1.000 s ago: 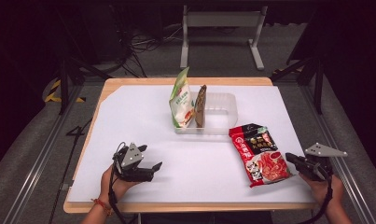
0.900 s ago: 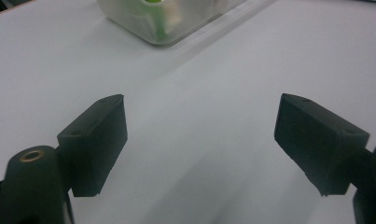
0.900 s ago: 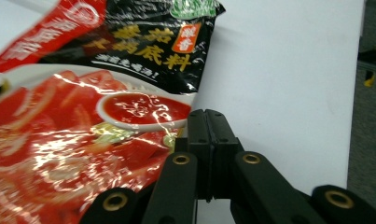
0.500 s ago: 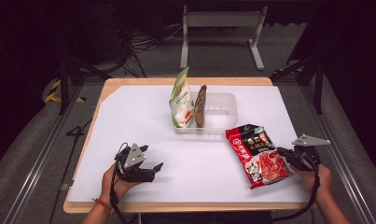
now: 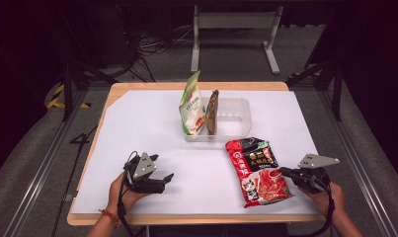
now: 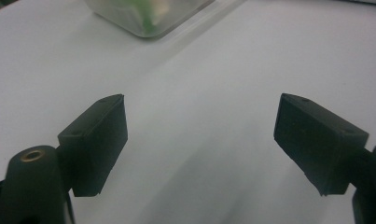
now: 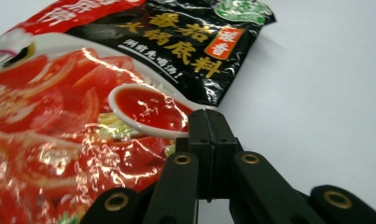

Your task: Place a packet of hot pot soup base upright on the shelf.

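A red and black sauce pouch (image 5: 258,170) lies flat on the white table cover, front right. My right gripper (image 5: 284,171) is shut, and its closed tips rest against the pouch's right edge. In the right gripper view the joined jaws (image 7: 208,114) meet the pouch (image 7: 83,107) at its rim; whether the edge is pinched I cannot tell. My left gripper (image 5: 162,168) rests front left in a hand, open, with nothing between its fingers (image 6: 199,135). A clear plastic container (image 5: 243,111) at the centre back holds a green and white pouch (image 5: 192,106) and a brown packet (image 5: 213,112), both upright.
The white cover (image 5: 152,123) lies over a wooden table whose edge (image 5: 186,219) runs along the front. The container's corner (image 6: 148,16) shows far ahead of the left jaws. Dark floor, cables and a metal frame (image 5: 236,19) lie beyond the table.
My right gripper has slid left across the table, and the red pouch has shifted left with it. The left gripper has stayed where it was.
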Motion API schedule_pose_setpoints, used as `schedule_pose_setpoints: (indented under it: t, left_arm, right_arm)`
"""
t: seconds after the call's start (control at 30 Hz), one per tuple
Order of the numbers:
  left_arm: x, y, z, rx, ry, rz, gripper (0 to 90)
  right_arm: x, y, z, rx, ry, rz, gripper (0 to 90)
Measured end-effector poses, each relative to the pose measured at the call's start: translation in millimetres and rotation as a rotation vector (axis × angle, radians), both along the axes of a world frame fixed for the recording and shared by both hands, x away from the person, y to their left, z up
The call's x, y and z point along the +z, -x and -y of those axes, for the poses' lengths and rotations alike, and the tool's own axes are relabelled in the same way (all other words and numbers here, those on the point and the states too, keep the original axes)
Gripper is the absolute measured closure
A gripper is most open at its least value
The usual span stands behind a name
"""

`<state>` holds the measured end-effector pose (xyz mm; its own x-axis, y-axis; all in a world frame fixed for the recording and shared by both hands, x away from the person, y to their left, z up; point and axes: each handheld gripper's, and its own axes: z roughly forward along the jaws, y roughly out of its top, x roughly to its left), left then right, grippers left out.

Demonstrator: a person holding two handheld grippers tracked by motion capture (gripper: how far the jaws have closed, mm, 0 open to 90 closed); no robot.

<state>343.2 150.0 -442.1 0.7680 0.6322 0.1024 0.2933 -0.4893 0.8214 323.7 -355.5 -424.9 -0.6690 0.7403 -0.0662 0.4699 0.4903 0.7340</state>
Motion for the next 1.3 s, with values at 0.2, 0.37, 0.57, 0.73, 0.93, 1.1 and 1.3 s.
schedule_pose_setpoints:
  t: [0.2,0.37,0.57,0.73,0.93,1.1,1.3]
  left_arm:
    - [-1.9,-0.2,2.7,-0.01,-0.011,-0.007,18.2]
    - [-2.9,-0.8,2.9,-0.016,-0.007,-0.016,18.2]
    - [-3.2,-0.2,4.0,-0.02,-0.008,-0.02,18.2]
    - [-2.4,-0.5,4.6,-0.022,-0.008,-0.016,18.1]
    - [-1.4,-0.2,3.5,-0.018,-0.002,-0.013,18.1]
    - [-1.1,0.0,2.4,-0.015,-0.002,-0.012,18.1]
    - [-0.7,-0.3,1.9,-0.012,-0.002,-0.011,17.9]
  right_arm:
    - [0.0,9.7,-11.3,0.063,-0.027,-0.019,90.0]
    - [-0.5,14.8,-20.8,0.116,-0.054,-0.036,90.0]
    - [-2.5,15.1,-24.0,0.124,-0.076,-0.049,90.0]
    - [-6.7,15.4,-26.4,0.142,-0.097,-0.069,90.0]
    - [-8.9,18.3,-33.2,0.173,-0.1,-0.08,90.0]
    - [-8.3,23.4,-44.0,0.207,-0.084,-0.06,90.0]
    - [-6.4,27.0,-52.6,0.231,-0.075,-0.051,90.0]
